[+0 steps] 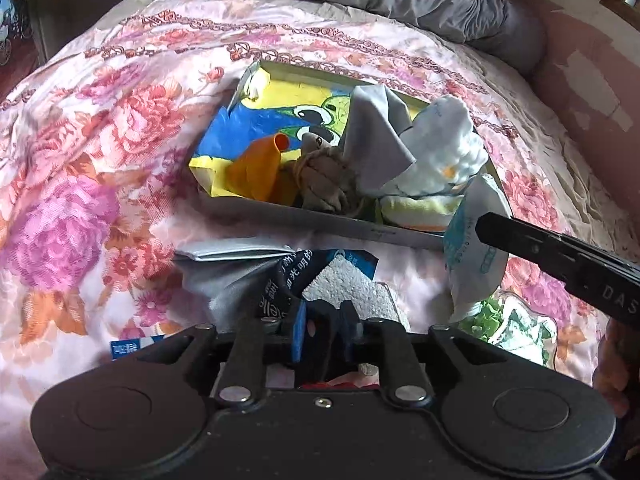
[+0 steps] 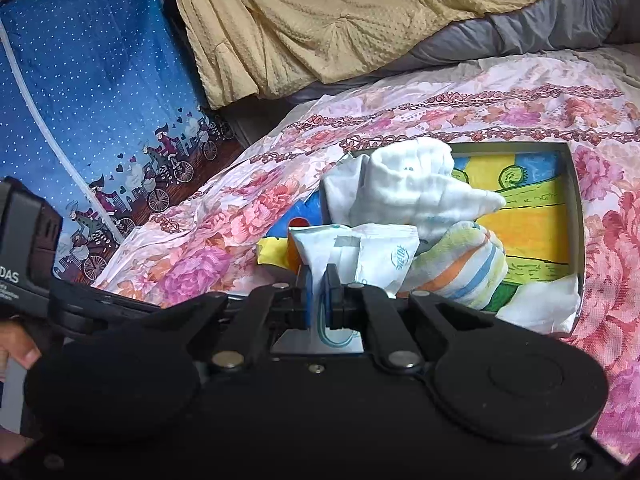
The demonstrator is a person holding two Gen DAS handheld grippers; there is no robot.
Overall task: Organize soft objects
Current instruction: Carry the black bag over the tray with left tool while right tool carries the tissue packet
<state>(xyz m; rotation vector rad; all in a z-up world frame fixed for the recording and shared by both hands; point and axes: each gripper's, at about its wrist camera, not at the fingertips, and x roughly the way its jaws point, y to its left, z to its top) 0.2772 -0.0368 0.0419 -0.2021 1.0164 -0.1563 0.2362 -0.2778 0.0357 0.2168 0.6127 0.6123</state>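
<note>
Your right gripper (image 2: 320, 280) is pinched on a white tissue packet (image 2: 360, 256), the blue pads pressed against its thin sealed end, and the packet hangs in the air at the near rim of the tray (image 2: 576, 216) that sits in the middle of the bed (image 1: 100, 140). From the left wrist view the same packet (image 1: 474, 256) is seen dangling below the right gripper's finger, just over the tray's near right corner and not yet inside it. The tray already carries a white folded cloth (image 2: 404, 188), a striped towel (image 2: 460, 260), a grey cloth (image 1: 376, 136), an orange balloon (image 1: 256, 168) and a brown knotted bundle (image 1: 324, 184), crowded toward its near side, while the far side shows bare printed liner. Your left gripper (image 1: 320, 320) stands slightly parted; a dark printed wrapper (image 1: 288, 280) and a grey sponge block (image 1: 352, 288) lie right at its tips near the bed's front edge, and I cannot tell whether the pads press on either. I judge the step in hand to be the placing of the tissue packet. The next move calls for carrying it past the rim toward the uncrowded far side, lowering it until it rests, then releasing; take care not to drag the striped towel or catch the packet on the tray's edge.
</note>
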